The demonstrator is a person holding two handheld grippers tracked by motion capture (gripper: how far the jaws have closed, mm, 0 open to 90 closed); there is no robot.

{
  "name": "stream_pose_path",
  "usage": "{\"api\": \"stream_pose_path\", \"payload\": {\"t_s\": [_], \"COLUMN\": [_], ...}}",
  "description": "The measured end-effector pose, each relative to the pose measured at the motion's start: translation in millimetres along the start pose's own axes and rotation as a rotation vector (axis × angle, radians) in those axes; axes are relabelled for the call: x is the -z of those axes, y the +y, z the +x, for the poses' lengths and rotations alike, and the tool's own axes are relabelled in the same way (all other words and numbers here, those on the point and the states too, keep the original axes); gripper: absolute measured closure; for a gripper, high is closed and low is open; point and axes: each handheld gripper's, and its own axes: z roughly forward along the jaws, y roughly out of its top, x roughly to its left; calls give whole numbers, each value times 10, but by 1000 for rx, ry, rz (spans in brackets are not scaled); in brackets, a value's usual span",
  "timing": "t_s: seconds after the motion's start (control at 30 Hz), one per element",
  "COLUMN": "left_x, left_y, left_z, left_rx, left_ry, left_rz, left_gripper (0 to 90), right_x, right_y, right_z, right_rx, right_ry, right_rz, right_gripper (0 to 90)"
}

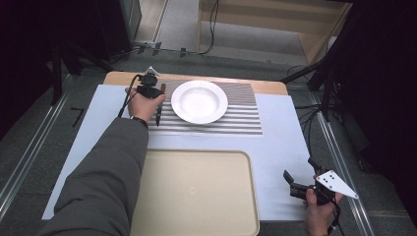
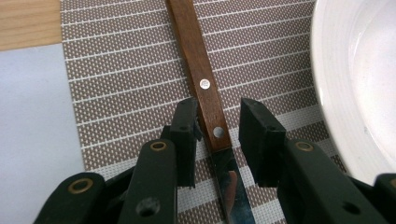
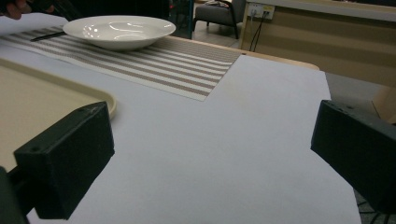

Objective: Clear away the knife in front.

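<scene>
The knife [image 2: 208, 100] lies on the striped placemat [image 2: 116, 93], at about nine o'clock of the white plate [image 1: 199, 101] and just beside its rim. Its wooden handle, set with two metal rivets, runs toward twelve o'clock in the left gripper view, and its steel blade runs toward six o'clock, passing under the gripper. In the high view the knife [image 1: 159, 109] shows as a thin dark bar at the placemat's left edge.

The left gripper [image 2: 217, 135] stands over the junction of handle and blade. Its jaws are partly apart, one on each side of the handle; the left pad sits close against the wood, the right pad stands off with a strip of placemat visible between them, so the knife is straddled, not clamped. In the high view the left gripper [image 1: 149, 90] is at the table's far left, held in the person's hand with a grey sleeve behind it.

At six o'clock of the placemat lies a beige tray [image 1: 196, 191], on the white sheet [image 1: 275, 147] that covers the table.

The right gripper [image 1: 296, 185] rests at about four o'clock of the tray, well apart from the knife. Its jaws stand wide apart over the bare sheet, holding nothing.
</scene>
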Motion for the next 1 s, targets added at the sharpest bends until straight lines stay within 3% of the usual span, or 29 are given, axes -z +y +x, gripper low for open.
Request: {"api": "stream_pose_path", "payload": {"t_s": [0.17, 0.3, 0.43, 0.67, 0.77, 0.87, 1.0], "left_x": [-39, -58, -69, -44, -25, 6, 96], "left_y": [-8, -13, -19, -27, -49, -78, -95], "left_z": [-16, -49, -113, -68, -62, -9, 27], "left_rx": [-6, -40, -99, -82, -100, -81, -94], "left_ry": [13, 53, 107, 72, 85, 67, 65], "left_rz": [9, 6, 13, 21, 19, 13, 7], "left_gripper": [687, 723, 756, 768, 769, 770, 771], "right_x": [-5, -4, -7, -3, -3, -1, -1], "right_y": [1, 1, 1, -1, -1, -2, -1], "right_z": [-2, -2, 1, 3, 2, 1, 0], "right_rx": [6, 6, 6, 5, 4, 3, 2], "right_ry": [0, -1, -1, -2, -1, -1, 0], "right_rz": [-2, -3, -2, 1, 1, 1, 0], "right_gripper": [0, 0, 0, 0, 0, 0, 0]}}
